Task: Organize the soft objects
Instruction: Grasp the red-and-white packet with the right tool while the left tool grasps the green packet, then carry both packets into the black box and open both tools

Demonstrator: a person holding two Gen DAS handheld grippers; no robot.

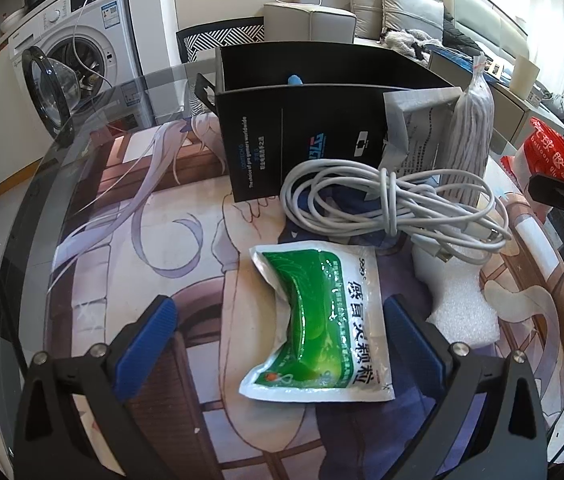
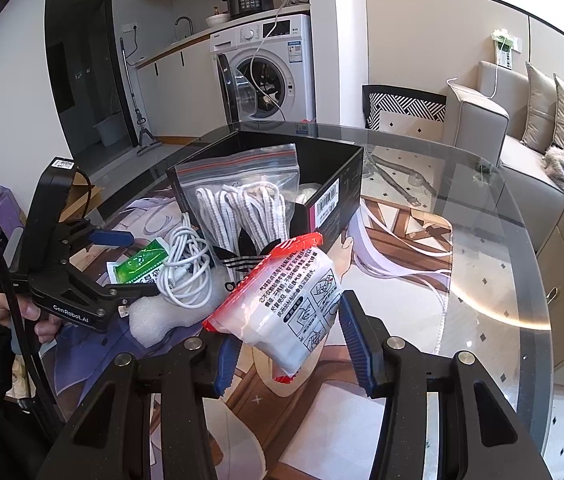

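A green and white medicine sachet (image 1: 322,320) lies flat on the printed mat, between the blue pads of my left gripper (image 1: 277,308), which stands open around it without touching. My right gripper (image 2: 288,328) is shut on a red and white plastic packet (image 2: 294,304) and holds it above the mat. The same packet (image 1: 550,156) shows at the right edge of the left wrist view. A black open-topped box (image 2: 338,176) stands behind, with a zip bag of white laces (image 2: 241,200) leaning on it. A coiled white cable (image 1: 382,200) and white foam (image 1: 462,296) lie beside the sachet.
The glass table (image 2: 482,208) is round, with its edge close on the right and a sofa (image 2: 478,120) beyond. A washing machine (image 2: 265,76) with its door open stands behind. Something small and blue (image 1: 294,79) pokes out of the box. A hand (image 2: 13,308) grips the left tool.
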